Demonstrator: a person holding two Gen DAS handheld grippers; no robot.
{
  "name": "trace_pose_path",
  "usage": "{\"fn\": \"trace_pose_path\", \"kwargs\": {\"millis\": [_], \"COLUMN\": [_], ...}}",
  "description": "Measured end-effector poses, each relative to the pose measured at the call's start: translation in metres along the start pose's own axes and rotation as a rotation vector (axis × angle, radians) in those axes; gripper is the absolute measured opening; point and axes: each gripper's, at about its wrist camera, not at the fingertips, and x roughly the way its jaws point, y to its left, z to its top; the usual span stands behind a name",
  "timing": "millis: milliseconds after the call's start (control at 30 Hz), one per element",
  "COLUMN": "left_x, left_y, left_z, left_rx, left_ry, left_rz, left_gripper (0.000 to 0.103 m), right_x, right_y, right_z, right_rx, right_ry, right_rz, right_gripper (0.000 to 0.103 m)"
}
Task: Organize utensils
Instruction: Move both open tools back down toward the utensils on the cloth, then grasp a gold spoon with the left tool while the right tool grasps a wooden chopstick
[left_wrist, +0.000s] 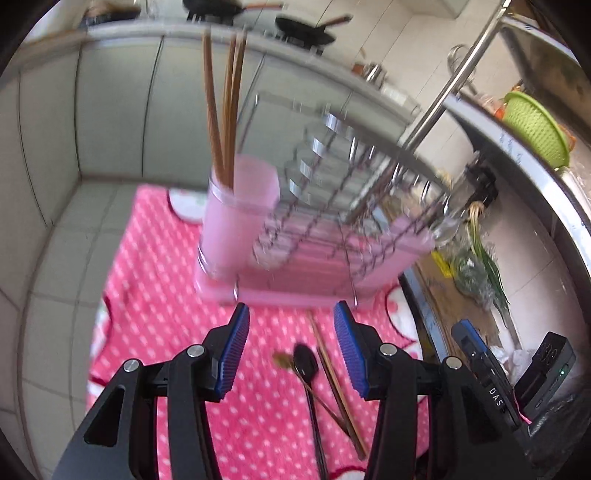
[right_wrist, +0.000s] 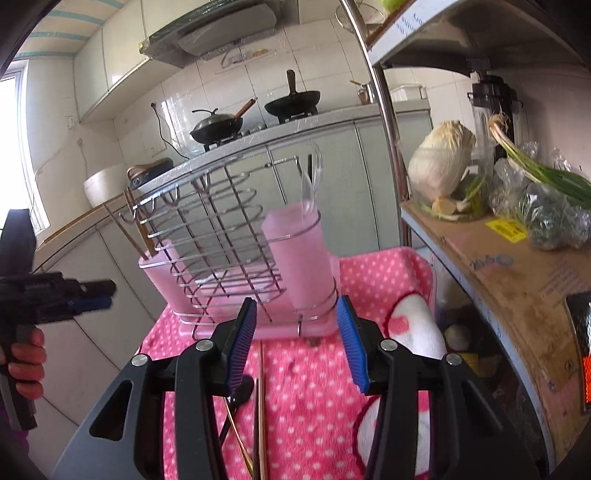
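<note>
Left wrist view: the left gripper (left_wrist: 291, 347) has its ribbed blue pads spread wide, nothing between them. Right past the tips, at 12 o'clock, sits the wire utensil rack (left_wrist: 332, 206) on its pink plastic base, blurry here. Its frosted pink cup (left_wrist: 236, 218) at 11 o'clock holds a few brown chopsticks (left_wrist: 225, 110) standing upright. On the pink polka-dot towel (left_wrist: 155, 295) between the fingers lie a dark spoon (left_wrist: 306, 363) and loose chopsticks (left_wrist: 340, 387).

Right wrist view: the right gripper (right_wrist: 297, 343) is released too, empty. The rack (right_wrist: 221, 236) stands at 12 o'clock, and a second pink cup (right_wrist: 299, 254) holds a clear plastic spoon (right_wrist: 308, 192). A metal shelf pole (right_wrist: 384, 122) rises at 1 o'clock, with cabbage (right_wrist: 441, 162) and green onions (right_wrist: 543, 170) on cardboard at 2. Thin chopsticks (right_wrist: 261, 406) lie on the towel at 6 o'clock.
</note>
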Motion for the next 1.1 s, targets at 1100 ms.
{"fn": "trace_pose_path", "kwargs": {"millis": [1100], "left_x": [0.160], "left_y": [0.002], "left_z": [-0.033], "left_rx": [-0.293], "left_ry": [0.376], "left_rz": [0.172], "left_gripper": [0.019], "right_x": [0.031], "right_y": [-0.024], "right_z": [-0.033], "right_rx": [0.103], "right_ry": [0.154], "right_rz": [0.080], "right_gripper": [0.046]}}
